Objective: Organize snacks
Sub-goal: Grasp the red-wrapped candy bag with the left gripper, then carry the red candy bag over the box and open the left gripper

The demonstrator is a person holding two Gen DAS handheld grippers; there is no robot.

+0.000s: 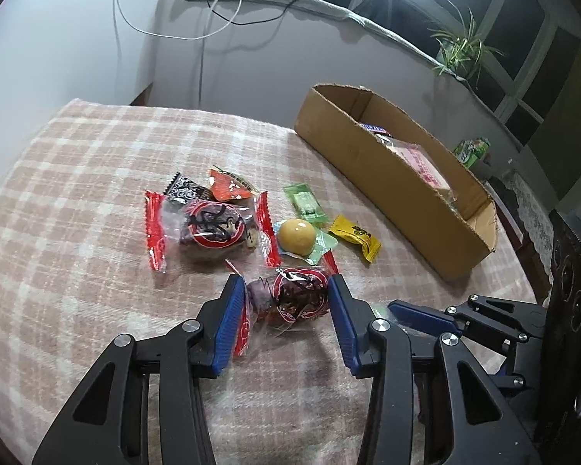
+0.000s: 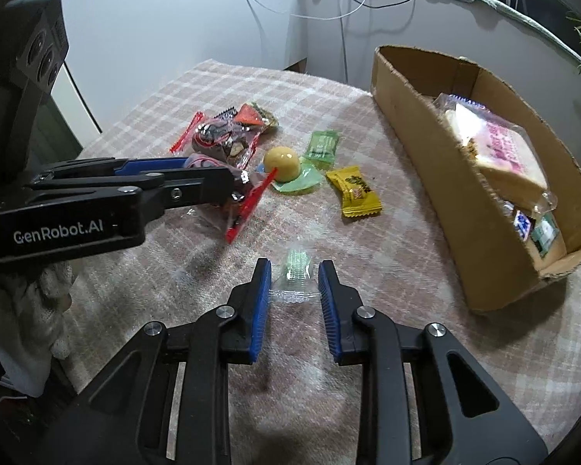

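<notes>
My left gripper [image 1: 282, 294] is open, its blue pads on either side of a red-edged clear packet with a dark snack [image 1: 290, 300] lying on the plaid cloth. My right gripper [image 2: 294, 275] is open around a small clear packet with a green sweet [image 2: 296, 269]; it shows low at the right of the left wrist view [image 1: 418, 316]. Loose snacks lie beyond: a larger red packet [image 1: 209, 228], a yellow ball sweet on green wrap [image 1: 296, 236], a yellow packet [image 1: 354, 236], a green packet [image 1: 306, 203]. The cardboard box [image 1: 372, 178] holds several snacks.
The table has a pink plaid cloth [image 1: 77, 193]. The box stands along its right side [image 2: 445, 178]. A black and an orange packet [image 1: 213, 188] lie behind the red one. A wall, cables and a window sill with a plant [image 1: 461, 46] are behind.
</notes>
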